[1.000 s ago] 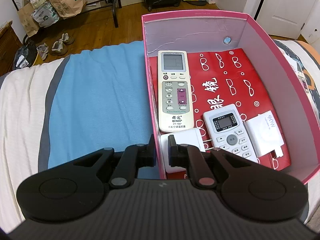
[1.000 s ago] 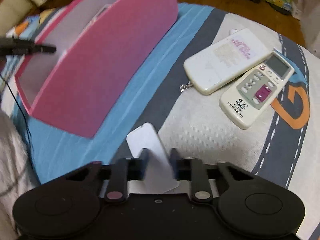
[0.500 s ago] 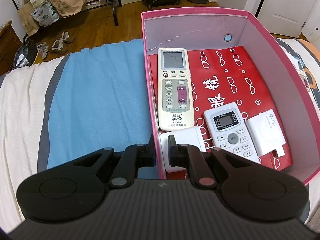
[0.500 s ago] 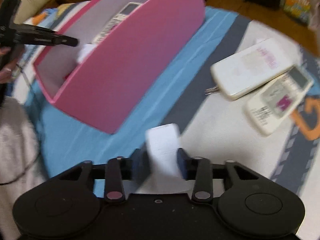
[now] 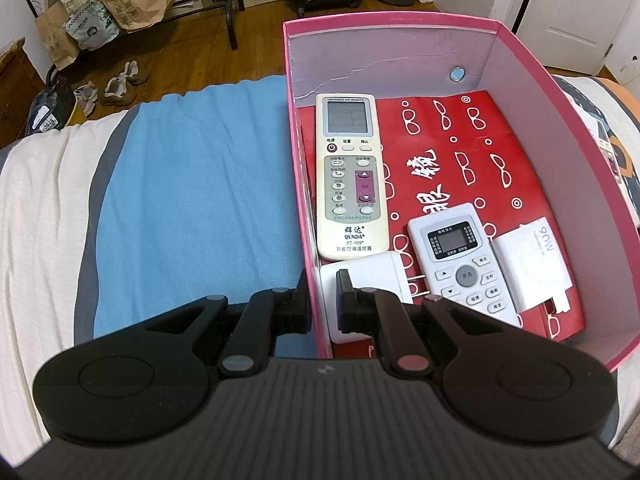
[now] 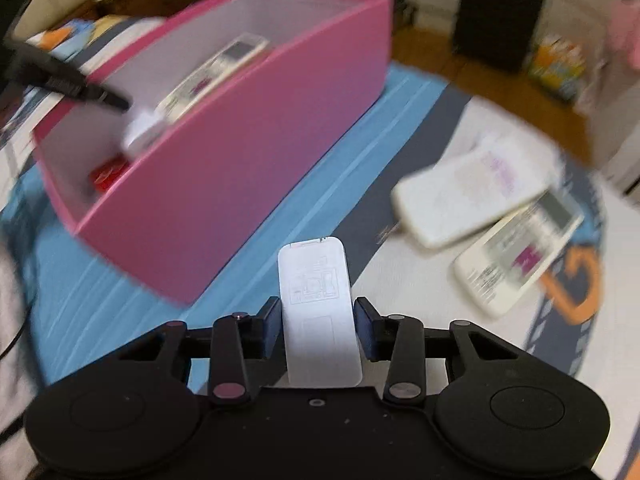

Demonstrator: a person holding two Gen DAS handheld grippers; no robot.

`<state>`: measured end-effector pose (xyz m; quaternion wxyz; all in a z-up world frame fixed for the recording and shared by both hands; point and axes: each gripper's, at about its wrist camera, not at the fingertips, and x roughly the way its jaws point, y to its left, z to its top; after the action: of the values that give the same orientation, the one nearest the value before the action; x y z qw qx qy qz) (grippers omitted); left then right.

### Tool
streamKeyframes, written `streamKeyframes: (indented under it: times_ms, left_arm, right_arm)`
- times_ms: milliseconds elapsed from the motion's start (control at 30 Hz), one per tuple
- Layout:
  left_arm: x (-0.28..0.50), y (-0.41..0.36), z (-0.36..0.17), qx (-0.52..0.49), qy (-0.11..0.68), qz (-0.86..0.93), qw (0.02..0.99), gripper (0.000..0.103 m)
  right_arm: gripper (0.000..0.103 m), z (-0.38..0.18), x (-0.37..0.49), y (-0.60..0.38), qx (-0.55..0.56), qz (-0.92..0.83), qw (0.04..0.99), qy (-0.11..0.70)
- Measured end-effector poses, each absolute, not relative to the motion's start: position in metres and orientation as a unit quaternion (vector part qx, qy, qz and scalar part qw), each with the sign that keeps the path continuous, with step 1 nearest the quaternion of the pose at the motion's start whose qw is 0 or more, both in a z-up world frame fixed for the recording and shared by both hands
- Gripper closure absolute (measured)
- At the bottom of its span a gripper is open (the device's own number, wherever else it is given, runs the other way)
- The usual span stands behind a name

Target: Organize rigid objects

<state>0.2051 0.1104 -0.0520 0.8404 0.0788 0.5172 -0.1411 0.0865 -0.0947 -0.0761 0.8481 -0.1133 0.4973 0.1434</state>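
A pink box (image 5: pixel 592 184) stands on the bed and holds a long white remote (image 5: pixel 350 176), a small white remote (image 5: pixel 460 256), a white charger (image 5: pixel 368 276) and a white adapter block (image 5: pixel 528 264) on a red sheet. My left gripper (image 5: pixel 322 300) is shut on the box's left wall near its front corner. My right gripper (image 6: pixel 316 326) is shut on a small white remote (image 6: pixel 318 312), back side up, lifted above the bed beside the pink box (image 6: pixel 248 168). The left gripper's finger (image 6: pixel 68 80) shows at the box's far wall.
Two white remotes (image 6: pixel 472 192) (image 6: pixel 520 256) lie overlapping on the patterned bedspread right of the box. A blue blanket (image 5: pixel 192 208) covers the bed left of the box. Paper bags, shoes and a black suitcase stand on the wooden floor beyond.
My right gripper has lifted the small white remote off the bed and swung toward the pink box. The left gripper has stayed clamped on the box wall.
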Motion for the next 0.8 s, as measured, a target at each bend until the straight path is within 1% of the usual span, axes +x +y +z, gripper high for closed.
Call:
streamKeyframes:
  times_ms: [67,167,200,233,267,300,400,433,467,500,567,667,800]
  left_arm:
    - [0.205,0.111,-0.052,0.077,0.518,-0.141,0.84,0.095]
    - [0.205,0.111,-0.052,0.076,0.519,-0.141,0.84,0.095]
    - [0.205,0.111,-0.052,0.076,0.519,-0.141,0.84,0.095]
    - [0.206,0.111,-0.052,0.076,0.519,-0.141,0.84,0.095]
    - [0.206,0.111,-0.052,0.076,0.519,-0.141,0.84,0.095]
    - [0.206,0.111,-0.052,0.076,0.519,-0.141,0.84,0.095]
    - [0.206,0.11,-0.052,0.075,0.519,-0.141,0.84,0.095]
    - [0.206,0.11,-0.051,0.076,0.519,-0.141,0.84,0.095]
    - [0.206,0.111,-0.052,0.076,0.519,-0.141,0.84,0.095]
    - [0.206,0.111,-0.052,0.075,0.519,-0.141,0.84,0.095]
    - [0.206,0.111,-0.052,0.074,0.519,-0.141,0.84,0.095]
    - [0.207,0.11,-0.051,0.073,0.52,-0.141,0.839,0.095]
    - [0.207,0.111,-0.052,0.074,0.519,-0.141,0.84,0.095]
  right_arm:
    - [0.058,-0.081,0.089,-0.091,-0.117,0.13,0.848,0.501]
    - [0.056,-0.096,0.095,-0.094,-0.098,0.118,0.826,0.542]
    - [0.055,-0.097,0.096,-0.097,-0.085,0.118,0.826,0.545]
    - [0.051,-0.094,0.1,-0.103,-0.068,0.118,0.825,0.548]
    - [0.042,-0.093,0.102,-0.109,-0.041,0.123,0.821,0.556]
    - [0.041,-0.091,0.104,-0.118,-0.007,0.125,0.817,0.563]
    - [0.041,-0.093,0.108,-0.133,0.058,0.127,0.807,0.573]
    - [0.046,-0.094,0.107,-0.137,0.073,0.125,0.806,0.574]
    - [0.06,-0.094,0.108,-0.14,0.08,0.121,0.805,0.575]
    - [0.066,-0.096,0.103,-0.142,0.084,0.115,0.805,0.576]
    - [0.085,-0.092,0.102,-0.153,0.119,0.116,0.805,0.569]
    - [0.094,-0.083,0.097,-0.158,0.157,0.146,0.805,0.553]
    - [0.094,-0.075,0.097,-0.148,0.132,0.162,0.812,0.545]
